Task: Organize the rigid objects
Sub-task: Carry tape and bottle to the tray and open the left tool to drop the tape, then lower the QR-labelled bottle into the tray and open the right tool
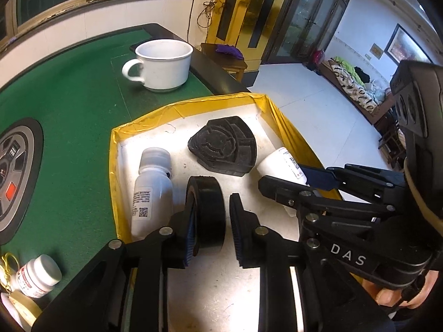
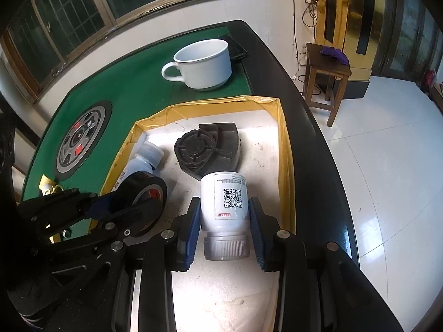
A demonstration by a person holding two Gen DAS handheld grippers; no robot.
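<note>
Here, left fingers [image 1: 191, 238] loose around black tape roll [image 1: 207, 210]; right fingers [image 2: 193, 229] gripping QR-labelled bottle [image 2: 224, 202].

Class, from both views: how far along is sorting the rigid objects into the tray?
Done: a white bottle and a black plastic part lie in the yellow-rimmed tray. In hand: the right gripper grips a QR-labelled bottle over the tray; a black tape roll sits between the open jaws of the left gripper. Remaining: the mug and a small pill bottle outside on the green table.

left gripper [image 1: 211, 224] angled down, jaws slightly apart, right gripper [image 2: 224, 227] angled down, jaws clamped
</note>
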